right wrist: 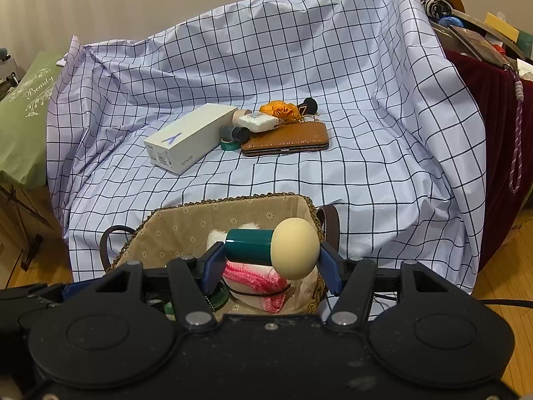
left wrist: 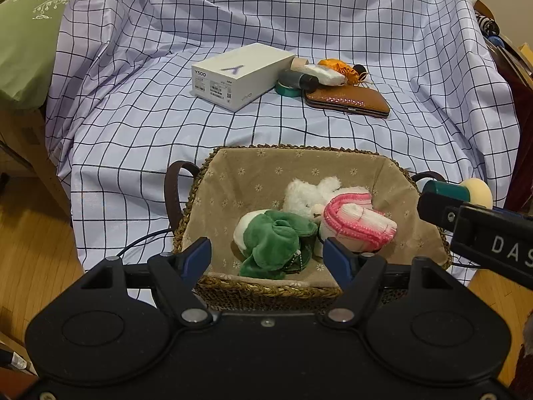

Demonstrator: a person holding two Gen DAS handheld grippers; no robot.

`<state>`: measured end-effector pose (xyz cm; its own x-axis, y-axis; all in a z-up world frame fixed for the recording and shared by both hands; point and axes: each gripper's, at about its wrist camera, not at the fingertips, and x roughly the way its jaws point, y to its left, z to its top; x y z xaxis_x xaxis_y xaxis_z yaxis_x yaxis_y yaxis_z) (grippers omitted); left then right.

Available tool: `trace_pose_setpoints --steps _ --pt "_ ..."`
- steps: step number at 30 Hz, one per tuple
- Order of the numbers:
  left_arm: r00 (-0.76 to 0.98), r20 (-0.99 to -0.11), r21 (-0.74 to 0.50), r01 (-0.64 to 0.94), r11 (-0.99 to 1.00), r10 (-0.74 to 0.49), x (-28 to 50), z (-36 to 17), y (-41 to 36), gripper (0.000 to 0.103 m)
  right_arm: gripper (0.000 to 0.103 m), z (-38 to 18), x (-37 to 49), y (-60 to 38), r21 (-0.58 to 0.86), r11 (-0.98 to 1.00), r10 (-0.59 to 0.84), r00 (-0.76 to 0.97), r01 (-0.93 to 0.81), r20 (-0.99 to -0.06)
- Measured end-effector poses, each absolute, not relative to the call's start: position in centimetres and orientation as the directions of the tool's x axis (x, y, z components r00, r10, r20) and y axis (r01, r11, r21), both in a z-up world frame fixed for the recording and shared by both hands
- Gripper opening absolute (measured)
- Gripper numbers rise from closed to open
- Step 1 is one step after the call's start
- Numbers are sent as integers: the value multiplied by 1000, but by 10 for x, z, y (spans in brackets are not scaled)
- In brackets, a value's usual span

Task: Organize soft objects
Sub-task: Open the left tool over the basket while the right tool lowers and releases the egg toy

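Note:
A woven basket (left wrist: 266,148) with a beige flowered lining sits at the front edge of the checked sheet. In it lie a green plush toy (left wrist: 273,243), a white fluffy toy (left wrist: 309,193) and a pink-and-white knitted piece (left wrist: 356,223). My left gripper (left wrist: 266,246) hangs open over the basket's near side, its fingers on either side of the green plush without pressing on it. My right gripper (right wrist: 271,250) is shut on a mushroom-shaped sponge (right wrist: 293,248) with a teal handle and holds it above the basket (right wrist: 233,200), at its right side.
Farther back on the sheet lie a white phone box (left wrist: 240,73), a brown wallet (left wrist: 346,100), a teal tape roll (left wrist: 286,90), an orange fabric item (left wrist: 336,65) and small containers. A green pillow (left wrist: 30,33) is at the left, a dark red cloth (right wrist: 493,133) at the right, wooden floor below.

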<state>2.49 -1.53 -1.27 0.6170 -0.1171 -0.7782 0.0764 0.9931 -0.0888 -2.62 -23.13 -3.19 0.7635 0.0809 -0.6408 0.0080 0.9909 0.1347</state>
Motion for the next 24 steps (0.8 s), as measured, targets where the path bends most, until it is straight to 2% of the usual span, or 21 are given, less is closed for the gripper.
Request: trace_pose_setpoints --steps 10,14,24 --pt "617 -780 -76 76 994 -107 23 -12 -14 71 59 -32 -25 -230 133 991 83 759 5 -645" --pt "619 -779 -71 73 995 -101 22 -12 -15 75 59 -33 -25 -229 133 991 86 757 1 -648" --pt "619 -779 -68 74 995 -99 23 -11 -15 75 60 -32 -24 -229 134 991 91 753 -5 -651"
